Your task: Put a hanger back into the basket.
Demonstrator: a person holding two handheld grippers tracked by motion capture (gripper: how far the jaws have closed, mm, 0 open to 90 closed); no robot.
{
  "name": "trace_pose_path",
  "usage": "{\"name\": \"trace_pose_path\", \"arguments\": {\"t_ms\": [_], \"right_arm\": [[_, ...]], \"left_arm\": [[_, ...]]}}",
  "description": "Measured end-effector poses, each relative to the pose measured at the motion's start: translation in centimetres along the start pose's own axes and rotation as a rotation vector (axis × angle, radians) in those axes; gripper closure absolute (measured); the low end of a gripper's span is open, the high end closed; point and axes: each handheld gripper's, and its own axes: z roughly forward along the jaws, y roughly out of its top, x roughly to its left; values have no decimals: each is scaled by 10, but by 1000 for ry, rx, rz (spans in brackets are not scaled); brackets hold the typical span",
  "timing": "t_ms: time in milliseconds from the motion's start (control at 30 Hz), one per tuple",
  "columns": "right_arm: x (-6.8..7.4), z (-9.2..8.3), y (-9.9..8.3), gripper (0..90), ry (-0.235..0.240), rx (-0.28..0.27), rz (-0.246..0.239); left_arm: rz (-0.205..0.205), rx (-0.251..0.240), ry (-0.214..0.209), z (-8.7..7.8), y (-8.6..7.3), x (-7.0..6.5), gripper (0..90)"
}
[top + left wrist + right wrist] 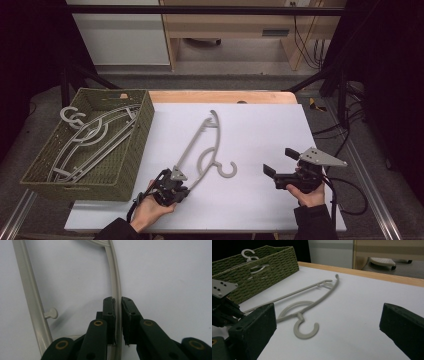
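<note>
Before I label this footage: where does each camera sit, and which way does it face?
High view: overhead, facing forward-down on table, basket; both hands show.
Left gripper view: on left hand-held gripper, jaws clamping hanger.
Right gripper view: on right hand-held gripper, jaws open, facing basket.
All three share the hanger.

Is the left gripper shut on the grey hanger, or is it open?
Shut. In the left gripper view, the left gripper has its jaws pressed on both sides of the grey hanger, on its curved arm.
</note>
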Motion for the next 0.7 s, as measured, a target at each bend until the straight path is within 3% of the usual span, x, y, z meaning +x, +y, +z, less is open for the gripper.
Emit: {"name": "trace_pose_path", "arguments": {"t_ms": [200,267,500,700], "right_arm": [[-1,-1,0,12,-3,-4,2],[-1,-1,0,12,4,0,-1],[0,0,0,12,3,2,2],[1,2,0,12,2,5,-2]], "left_arm": [[59,15,-2,-1,0,0,794],[56,25,-13,-1,0,-1,739],[32,47,-22,0,4,0,752],[44,54,16,1,5,-3,818]]}}
